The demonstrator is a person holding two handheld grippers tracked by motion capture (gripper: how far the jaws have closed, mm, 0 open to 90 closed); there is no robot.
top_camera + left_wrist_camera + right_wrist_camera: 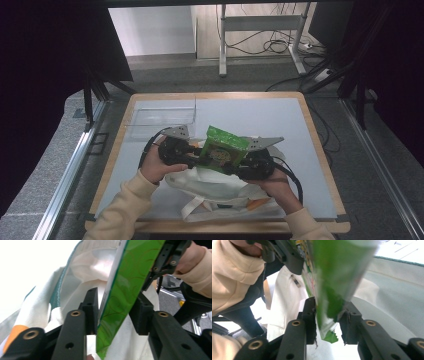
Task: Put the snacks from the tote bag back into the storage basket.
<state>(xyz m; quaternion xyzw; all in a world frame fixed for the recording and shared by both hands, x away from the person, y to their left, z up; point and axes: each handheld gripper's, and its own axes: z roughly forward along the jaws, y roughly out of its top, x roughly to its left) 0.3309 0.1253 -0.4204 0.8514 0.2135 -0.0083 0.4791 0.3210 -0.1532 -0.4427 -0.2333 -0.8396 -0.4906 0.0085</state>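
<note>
A green snack bag (222, 150) stands upright over the open mouth of a white tote bag (215, 187), held between both grippers. My right gripper (245, 157) is shut on its lower corner; in the right gripper view both pads pinch the crumpled green bag (329, 312) at my right gripper (329, 303). My left gripper (197, 152) comes in from the other side. In the left gripper view the snack bag (125, 290) slants through my left gripper (116, 297), whose jaws stand apart and only loosely flank it. The tote's white cloth (82, 267) lies behind.
A clear plastic box (162, 117) sits at the table's back left. The tote has cream handles and an orange patch (257, 202) near the front edge. The wooden table rim (320, 150) frames the pale top; cables and a desk leg lie on the floor beyond.
</note>
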